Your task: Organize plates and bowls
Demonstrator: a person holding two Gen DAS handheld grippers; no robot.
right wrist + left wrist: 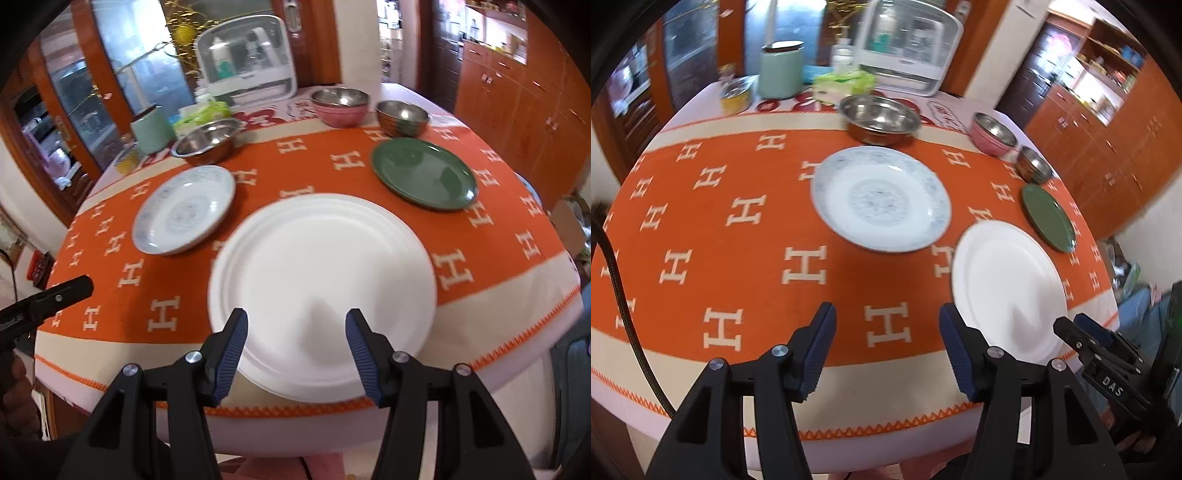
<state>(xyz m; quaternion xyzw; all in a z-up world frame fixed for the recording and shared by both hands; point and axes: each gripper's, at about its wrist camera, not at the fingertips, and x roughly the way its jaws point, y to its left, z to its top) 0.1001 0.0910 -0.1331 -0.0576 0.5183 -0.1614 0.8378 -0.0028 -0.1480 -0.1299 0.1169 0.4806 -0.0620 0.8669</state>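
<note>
Near the table's front edge lies a large white plate (321, 266) (1008, 288). My right gripper (295, 317) (1075, 325) hovers open over its near rim, touching nothing. To the plate's left, my left gripper (888, 314) is open above bare orange cloth, and one of its fingers (74, 286) shows in the right wrist view. A blue-patterned plate (881, 199) (184, 210) sits mid-table and a green plate (1049, 218) (424, 177) at the right. Farther back stand a steel bowl (881, 118) (207, 142), a pink bowl (993, 134) (340, 105) and a small steel bowl (1034, 166) (402, 118).
An orange tablecloth (738, 258) with H marks covers the round table. At the back stand a mint canister (781, 70), a tissue pack (844, 83), a yellow tin (735, 96) and a white appliance (908, 48). Wooden cabinets (1108, 147) line the right. A black cable (624, 314) hangs at the left.
</note>
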